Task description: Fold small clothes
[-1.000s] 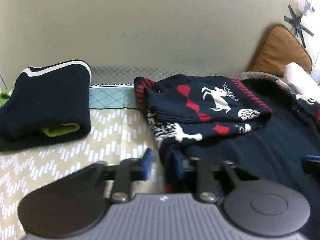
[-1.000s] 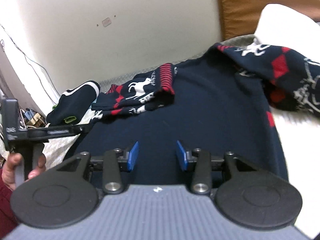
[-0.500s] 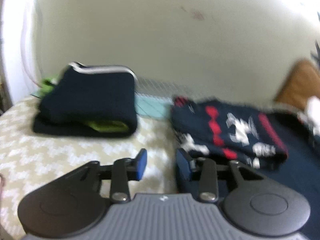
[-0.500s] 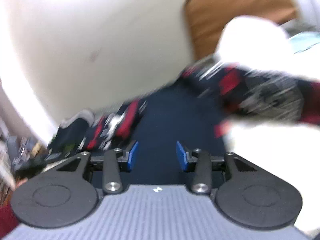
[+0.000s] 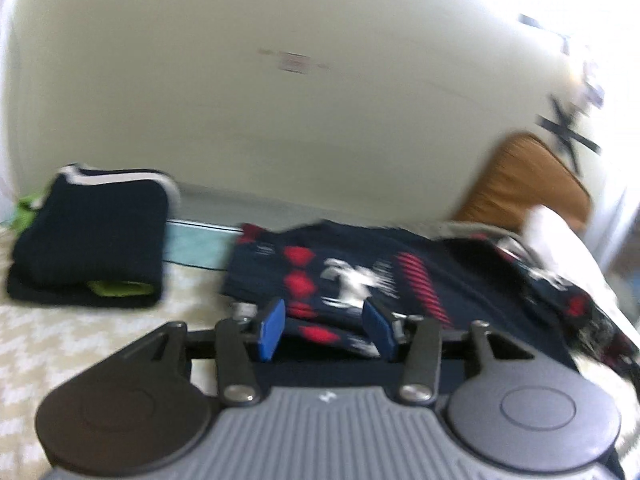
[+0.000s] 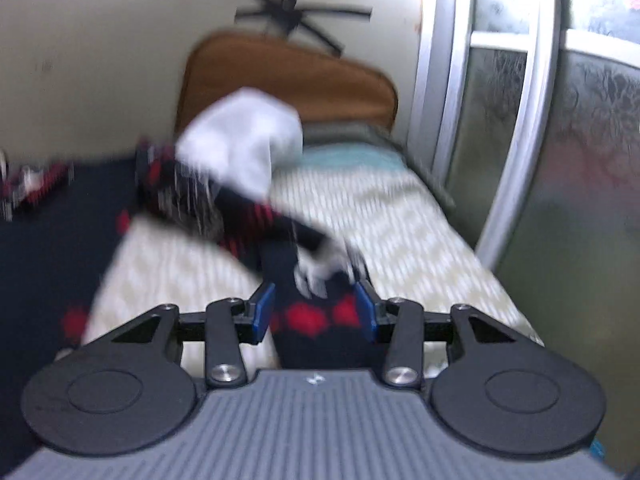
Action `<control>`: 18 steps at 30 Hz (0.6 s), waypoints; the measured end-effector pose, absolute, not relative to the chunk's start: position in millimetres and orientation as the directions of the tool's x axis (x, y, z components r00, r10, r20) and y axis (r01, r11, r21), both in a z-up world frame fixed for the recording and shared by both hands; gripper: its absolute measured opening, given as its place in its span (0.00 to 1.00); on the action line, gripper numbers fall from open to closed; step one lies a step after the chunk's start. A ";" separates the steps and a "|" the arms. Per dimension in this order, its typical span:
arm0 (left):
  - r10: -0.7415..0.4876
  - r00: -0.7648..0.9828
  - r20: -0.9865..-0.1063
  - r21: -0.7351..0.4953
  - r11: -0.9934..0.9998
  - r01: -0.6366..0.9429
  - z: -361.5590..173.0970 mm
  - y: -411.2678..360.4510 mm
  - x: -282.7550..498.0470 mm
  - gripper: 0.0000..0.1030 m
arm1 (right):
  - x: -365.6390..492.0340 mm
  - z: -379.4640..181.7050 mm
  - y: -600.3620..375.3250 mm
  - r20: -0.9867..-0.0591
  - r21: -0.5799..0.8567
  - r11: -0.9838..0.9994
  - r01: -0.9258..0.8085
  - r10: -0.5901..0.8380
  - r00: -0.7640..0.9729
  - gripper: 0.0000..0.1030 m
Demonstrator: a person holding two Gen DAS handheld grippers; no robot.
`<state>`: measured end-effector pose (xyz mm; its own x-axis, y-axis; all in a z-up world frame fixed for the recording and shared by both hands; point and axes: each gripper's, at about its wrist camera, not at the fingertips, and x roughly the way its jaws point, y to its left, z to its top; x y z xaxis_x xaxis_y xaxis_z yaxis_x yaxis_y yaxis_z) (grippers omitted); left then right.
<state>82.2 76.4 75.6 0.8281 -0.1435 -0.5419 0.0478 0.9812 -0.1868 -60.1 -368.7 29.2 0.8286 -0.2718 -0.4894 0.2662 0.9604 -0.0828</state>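
A navy sweater with red diamonds and white reindeer (image 5: 352, 276) lies on the bed, its left sleeve folded over the body. My left gripper (image 5: 326, 330) hovers in front of that folded sleeve. Its jaws are opening and nothing is between the blue pads. In the right wrist view, the sweater's other sleeve (image 6: 312, 280) stretches out over the patterned bedspread (image 6: 400, 216). My right gripper (image 6: 314, 316) stands open just above this sleeve. The sleeve shows in the gap, and the pads do not press on it. Both views are blurred.
A folded navy garment with white trim and a green piece inside (image 5: 92, 240) sits at the left by the wall. A brown cushion (image 6: 288, 76) and a white cloth (image 6: 244, 136) lie at the bed's far end. A frosted glass door (image 6: 560, 160) borders the bed on the right.
My left gripper's pads have spread apart, and it has lifted back from the sweater's edge. My right gripper has swung right, from over the sweater's body to over the outstretched sleeve.
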 end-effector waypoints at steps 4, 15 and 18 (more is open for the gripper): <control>-0.256 0.791 -0.556 -0.202 0.965 0.169 77.7 38.5 79.8 0.46 | -63.1 10.0 -367.9 -0.513 -0.093 0.964 0.248 -0.260 0.818 0.38; -0.502 0.678 -0.538 -0.245 0.862 0.444 88.3 -37.1 48.3 0.65 | -61.2 37.9 -353.7 -0.511 -0.028 0.988 0.154 -0.147 0.847 0.33; -0.526 0.650 -0.548 -0.255 0.845 0.469 83.1 -51.2 44.9 0.67 | -51.8 21.3 -351.7 -0.551 -0.082 0.983 0.163 -0.181 0.815 0.42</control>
<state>44.9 -51.2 83.1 0.6498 -0.5264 -0.5484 0.4695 0.8453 -0.2551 -51.8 -351.7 21.3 0.8146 -0.1814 -0.5510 0.1632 0.9831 -0.0825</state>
